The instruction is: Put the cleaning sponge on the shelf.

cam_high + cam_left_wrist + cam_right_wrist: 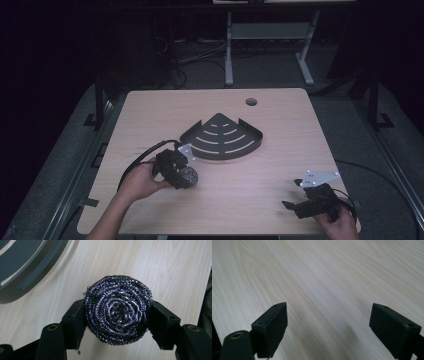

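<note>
Beside the tray (221, 137), the left gripper (186, 175) pinches the scourer (117, 308); carry it level over the rim, while the right gripper (328, 332) rests with jaws spread.

High view overhead facing forward-down, 2 claw views close above table (280, 195), shared

Left hand (142, 181) holds its tongs (186, 176) with jaws clamped tight. Right hand (340, 220) holds its tongs (292, 200) low, jaws spread wide apart.
</note>
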### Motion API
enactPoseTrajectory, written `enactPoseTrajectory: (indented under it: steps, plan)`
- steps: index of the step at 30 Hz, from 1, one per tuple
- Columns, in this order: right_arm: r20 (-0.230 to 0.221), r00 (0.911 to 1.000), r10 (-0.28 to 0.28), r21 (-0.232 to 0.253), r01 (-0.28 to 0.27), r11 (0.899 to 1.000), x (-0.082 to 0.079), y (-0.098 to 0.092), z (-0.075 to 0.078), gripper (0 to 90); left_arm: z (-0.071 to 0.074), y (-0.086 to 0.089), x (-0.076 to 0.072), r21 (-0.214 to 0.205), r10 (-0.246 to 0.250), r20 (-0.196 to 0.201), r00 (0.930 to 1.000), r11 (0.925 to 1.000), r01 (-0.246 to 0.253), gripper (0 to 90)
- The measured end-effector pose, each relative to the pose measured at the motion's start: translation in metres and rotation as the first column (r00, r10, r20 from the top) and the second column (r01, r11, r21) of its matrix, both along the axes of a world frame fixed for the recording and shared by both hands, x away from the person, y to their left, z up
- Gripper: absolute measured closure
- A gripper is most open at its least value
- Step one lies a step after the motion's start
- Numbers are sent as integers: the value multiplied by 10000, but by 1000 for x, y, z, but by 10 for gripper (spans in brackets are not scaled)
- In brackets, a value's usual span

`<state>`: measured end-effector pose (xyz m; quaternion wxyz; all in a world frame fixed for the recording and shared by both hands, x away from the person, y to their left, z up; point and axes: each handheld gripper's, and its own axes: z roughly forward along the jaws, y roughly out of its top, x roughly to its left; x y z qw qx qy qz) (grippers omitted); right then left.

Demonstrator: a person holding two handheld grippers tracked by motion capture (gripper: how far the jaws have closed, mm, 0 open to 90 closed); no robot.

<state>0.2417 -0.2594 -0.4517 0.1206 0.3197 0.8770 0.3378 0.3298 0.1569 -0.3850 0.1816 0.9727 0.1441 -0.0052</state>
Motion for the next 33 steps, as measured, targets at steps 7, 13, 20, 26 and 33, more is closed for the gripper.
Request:
enactPoseTrajectory:
  steps: [7,13,20,26,33]
  plan:
    - [25,9996,-291,-37,291,9996,2,0,0,141,9,-6,8,-146,-32,-12,10000,9999,32,354]
    - [23,9980,-633,1,633,9980,3,0,1,141,15,-10,17,-156,34,-39,10000,9999,-35,354]
    - [20,9966,-824,77,824,9966,3,0,0,141,22,-13,28,-274,202,-80,9998,9994,-204,354]
    - [-30,9945,-1044,-55,1044,9945,7,-1,-2,141,24,-18,36,-348,266,-105,9996,9990,-270,353]
    - [-206,9940,-1072,-115,1070,9942,9,0,-3,141,30,-24,47,-222,239,-69,9997,9995,-241,353]
